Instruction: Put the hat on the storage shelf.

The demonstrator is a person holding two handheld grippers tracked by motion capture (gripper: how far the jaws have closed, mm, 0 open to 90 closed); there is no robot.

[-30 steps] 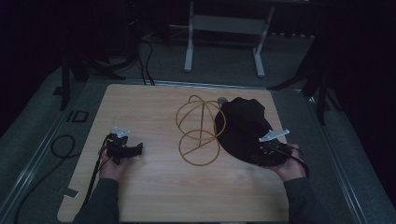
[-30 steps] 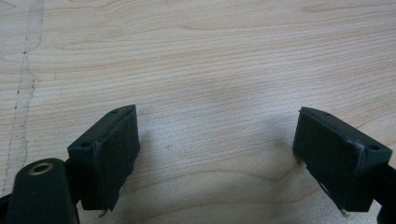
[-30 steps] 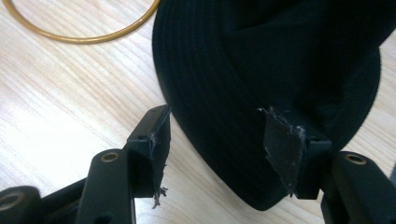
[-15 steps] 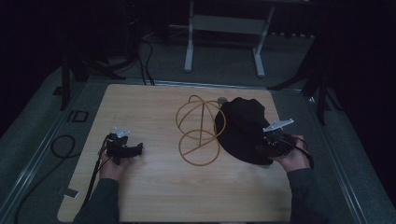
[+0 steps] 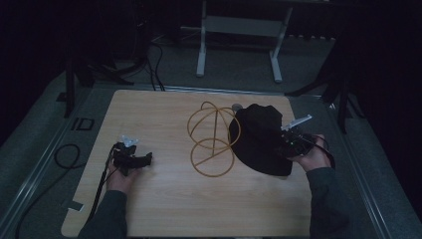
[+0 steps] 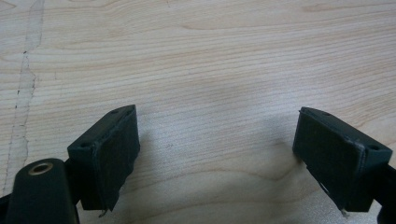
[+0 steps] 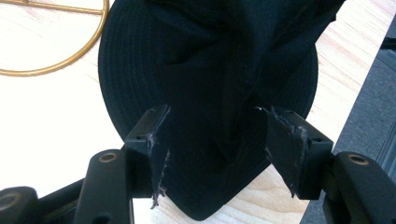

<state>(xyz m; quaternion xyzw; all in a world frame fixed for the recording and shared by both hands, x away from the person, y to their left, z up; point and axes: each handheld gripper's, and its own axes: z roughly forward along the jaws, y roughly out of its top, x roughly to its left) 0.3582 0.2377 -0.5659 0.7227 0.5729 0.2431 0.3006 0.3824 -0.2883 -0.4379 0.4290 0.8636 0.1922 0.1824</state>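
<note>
A black brimmed hat [image 5: 256, 137] lies on the right part of the wooden table [image 5: 164, 109], leaning against a gold wire hat stand [image 5: 211, 137]. My right gripper [image 5: 282, 147] comes in from the hat's right side. In the right gripper view its jaws are shut on a bunched fold of the hat [image 7: 210, 70], with cloth pressed against both pads; the right gripper [image 7: 212, 116] has the gold stand's ring [image 7: 56, 60] at the upper left. My left gripper [image 5: 148, 159] rests low at the table's left, and the left gripper [image 6: 217, 126] is open over bare wood.
A small grey object [image 5: 237, 106] sits just behind the hat. The table's right edge [image 5: 298, 164] runs close under my right hand. A metal frame [image 5: 239, 30] stands on the floor beyond the table, and a cable [image 5: 69, 154] loops on the floor at the left.
My right hand has moved away from me and up a little, with the hat's fold between its jaws. The left hand has kept still.
</note>
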